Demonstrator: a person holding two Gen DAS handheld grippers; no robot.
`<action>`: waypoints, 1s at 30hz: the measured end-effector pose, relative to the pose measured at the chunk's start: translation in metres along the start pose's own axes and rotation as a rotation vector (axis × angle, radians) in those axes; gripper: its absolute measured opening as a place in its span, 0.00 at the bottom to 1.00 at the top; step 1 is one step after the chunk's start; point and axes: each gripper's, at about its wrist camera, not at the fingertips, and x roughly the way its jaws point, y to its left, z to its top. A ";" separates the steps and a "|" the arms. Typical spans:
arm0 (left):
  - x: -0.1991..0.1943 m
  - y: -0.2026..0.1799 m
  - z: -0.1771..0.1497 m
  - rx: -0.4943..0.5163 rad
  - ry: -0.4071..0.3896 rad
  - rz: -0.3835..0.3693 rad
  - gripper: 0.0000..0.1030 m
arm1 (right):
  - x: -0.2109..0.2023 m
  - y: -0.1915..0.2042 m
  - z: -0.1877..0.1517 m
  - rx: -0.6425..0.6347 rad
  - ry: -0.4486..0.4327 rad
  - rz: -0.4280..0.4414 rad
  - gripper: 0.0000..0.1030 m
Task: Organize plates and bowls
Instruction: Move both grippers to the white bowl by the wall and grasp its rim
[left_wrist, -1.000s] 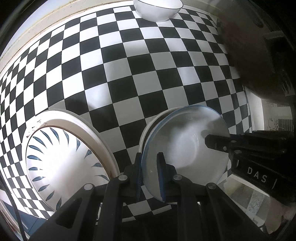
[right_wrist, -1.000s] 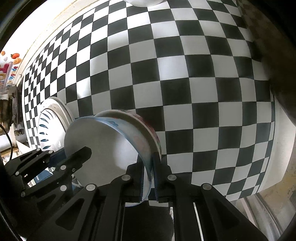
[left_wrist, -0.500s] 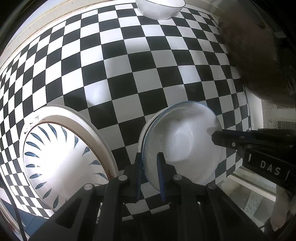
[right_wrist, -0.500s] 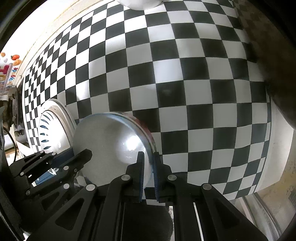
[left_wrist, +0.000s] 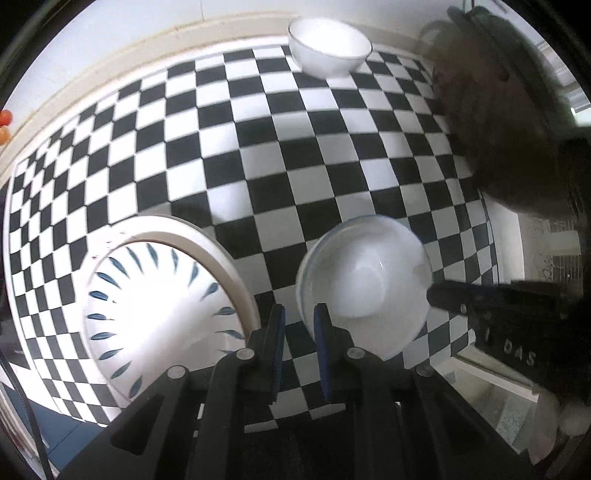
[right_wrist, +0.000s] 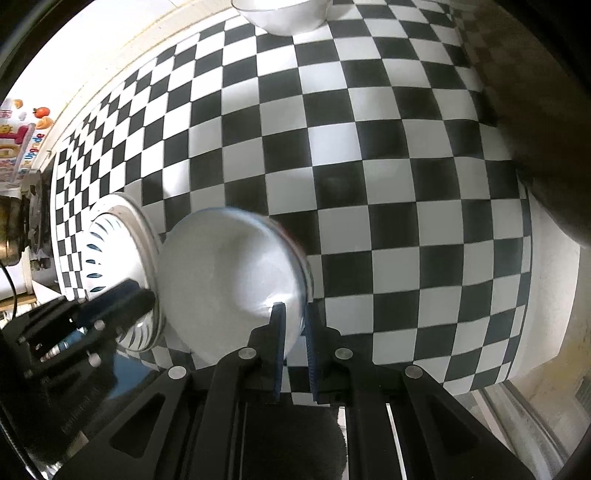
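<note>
Looking down from the left wrist, the left gripper (left_wrist: 299, 332) has its blue-padded jaws clenched on the near-left rim of a white bowl (left_wrist: 364, 291), which sits just to the right of the big plate with blue strokes (left_wrist: 155, 317). The bowl's hollow faces the camera. Its left edge shows a doubled line, and whether that is a second bowl nested beneath cannot be told. The right gripper (left_wrist: 434, 293) reaches in from the side away from the plate and meets the bowl's opposite rim. The plate lies on the black-and-white checked surface (left_wrist: 258, 166). Well beyond the plate, at the far edge of the checks, stands a second white bowl (left_wrist: 328, 48) with a thin dark rim line.

From the right wrist, the right gripper's jaws are grasping the bowl's rim, with the wall of the bowl between the pads. The bowl overlaps the plate's near edge in this view, and the left gripper's tips touch the bowl on the plate side. The second bowl sits at the top of the picture, far from the plate. Whether the held bowl clears the surface cannot be told.
</note>
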 end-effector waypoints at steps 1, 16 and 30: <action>-0.004 0.001 -0.001 -0.001 -0.005 -0.007 0.14 | -0.004 0.001 -0.004 -0.001 -0.009 0.008 0.12; -0.059 -0.003 -0.026 0.010 -0.102 -0.014 0.14 | -0.056 0.014 -0.070 0.005 -0.116 0.074 0.12; -0.051 0.007 0.058 -0.072 -0.154 -0.031 0.15 | -0.094 -0.005 0.008 -0.025 -0.260 0.045 0.43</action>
